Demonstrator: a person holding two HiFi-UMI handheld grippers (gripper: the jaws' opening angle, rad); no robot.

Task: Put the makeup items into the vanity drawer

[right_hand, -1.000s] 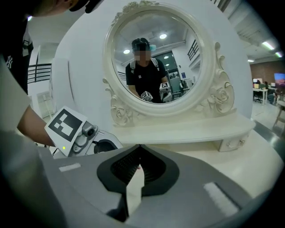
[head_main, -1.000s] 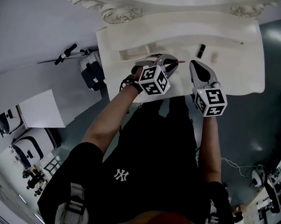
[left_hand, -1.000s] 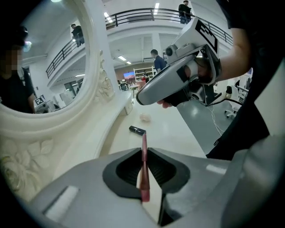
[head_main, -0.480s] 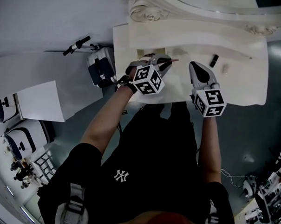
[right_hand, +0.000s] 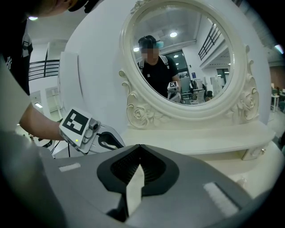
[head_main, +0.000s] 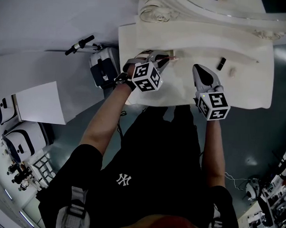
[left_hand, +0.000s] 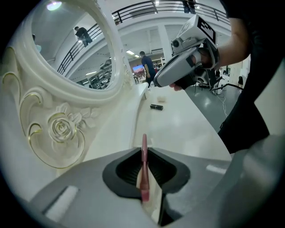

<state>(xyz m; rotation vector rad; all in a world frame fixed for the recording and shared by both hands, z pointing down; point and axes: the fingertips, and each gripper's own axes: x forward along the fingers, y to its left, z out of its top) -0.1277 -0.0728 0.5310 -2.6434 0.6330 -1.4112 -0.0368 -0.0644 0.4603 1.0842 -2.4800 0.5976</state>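
My left gripper (head_main: 167, 57) is shut on a thin pink makeup pencil (head_main: 174, 56), held over the left part of the white vanity top (head_main: 182, 91) near its raised back ledge. The left gripper view has the pencil (left_hand: 144, 149) standing up between the shut jaws of my left gripper (left_hand: 144, 178). A black lipstick tube (head_main: 221, 63) (left_hand: 156, 107) and a small beige item (head_main: 232, 70) (left_hand: 161, 97) lie further right on the top. My right gripper (head_main: 198, 68) (right_hand: 135, 180) hovers shut and empty over the middle. I cannot make out the drawer.
The oval mirror (right_hand: 182, 58) in its carved rose frame (left_hand: 60, 129) rises behind the back ledge. A white wheeled machine (head_main: 101, 67) and a scooter handle (head_main: 80, 44) stand on the floor left of the vanity. A white board (head_main: 39, 102) lies lower left.
My left gripper has carried the pink pencil back and to the left, closer to the vanity's ledge. The right gripper has stayed in place, shut.
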